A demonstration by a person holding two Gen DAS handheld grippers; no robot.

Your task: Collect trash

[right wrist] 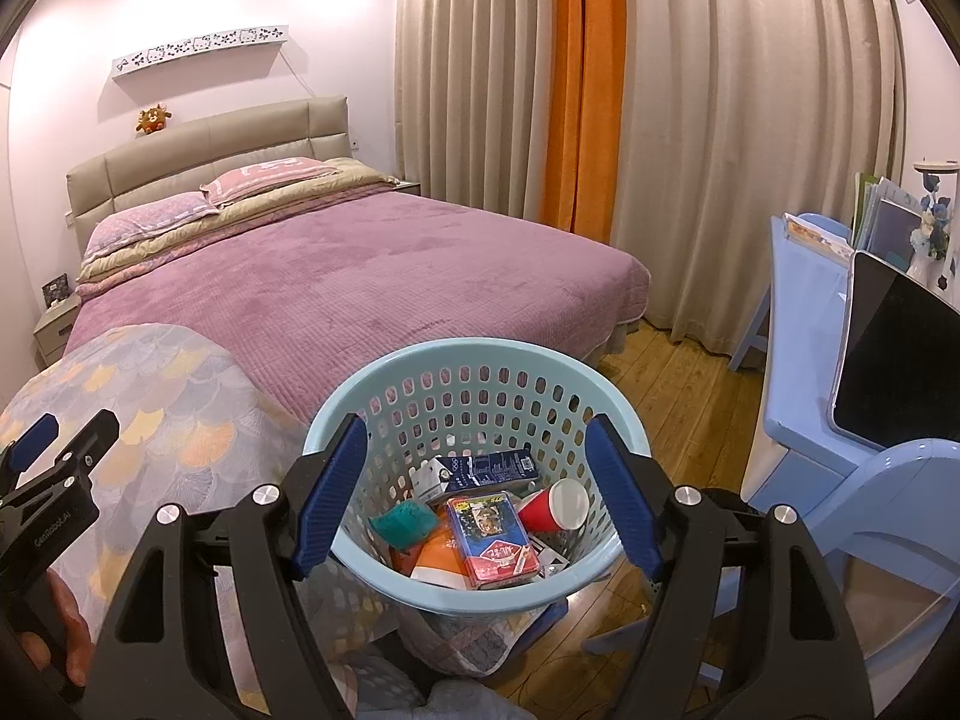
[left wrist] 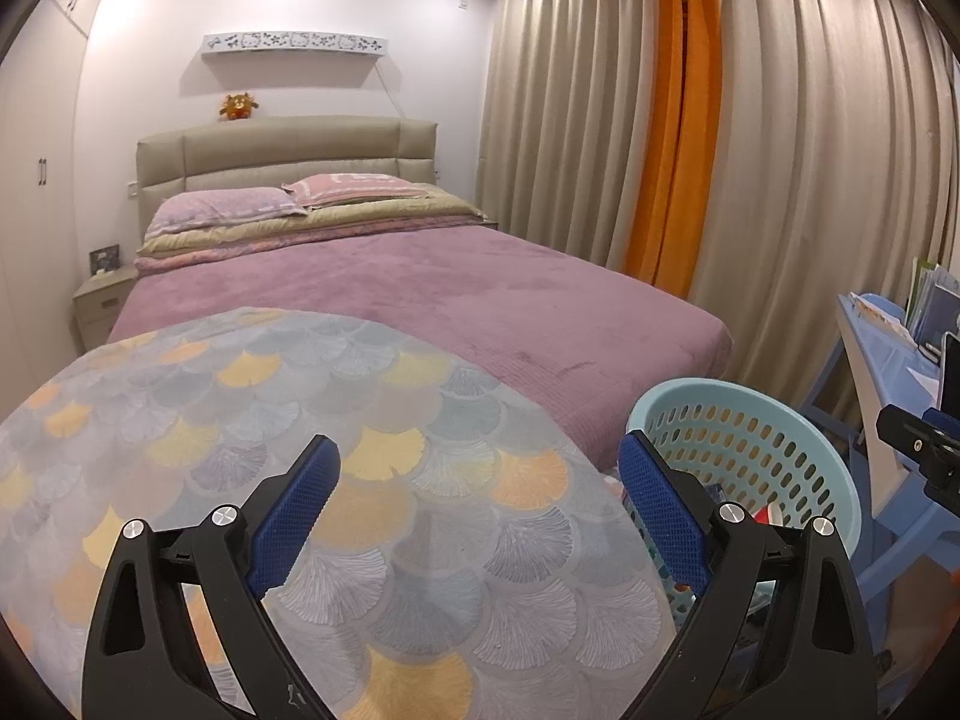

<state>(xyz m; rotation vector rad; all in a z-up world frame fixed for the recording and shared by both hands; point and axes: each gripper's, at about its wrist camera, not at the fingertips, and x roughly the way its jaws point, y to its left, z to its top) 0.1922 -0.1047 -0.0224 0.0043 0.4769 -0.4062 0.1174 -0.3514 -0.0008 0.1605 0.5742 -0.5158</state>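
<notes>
A pale blue perforated basket [right wrist: 480,360] stands on the floor at the foot of the bed. Inside lie a red card box [right wrist: 492,540], a red paper cup [right wrist: 552,507], a dark blue carton [right wrist: 480,468], a teal crumpled piece [right wrist: 402,523] and an orange-and-white packet [right wrist: 435,561]. My right gripper [right wrist: 477,498] hangs open just above the basket, nothing between its blue pads. My left gripper [left wrist: 477,510] is open over the fan-patterned blanket [left wrist: 300,450], empty. The basket [left wrist: 750,438] shows beside its right finger. The left gripper [right wrist: 54,462] also appears at the left edge of the right wrist view.
A bed with a purple cover [right wrist: 360,276] fills the middle. Beige and orange curtains [right wrist: 660,150] hang behind. A light blue desk [right wrist: 804,360] with a dark screen [right wrist: 900,360] and a blue chair [right wrist: 888,510] stand at the right. Wooden floor [right wrist: 690,396] lies between.
</notes>
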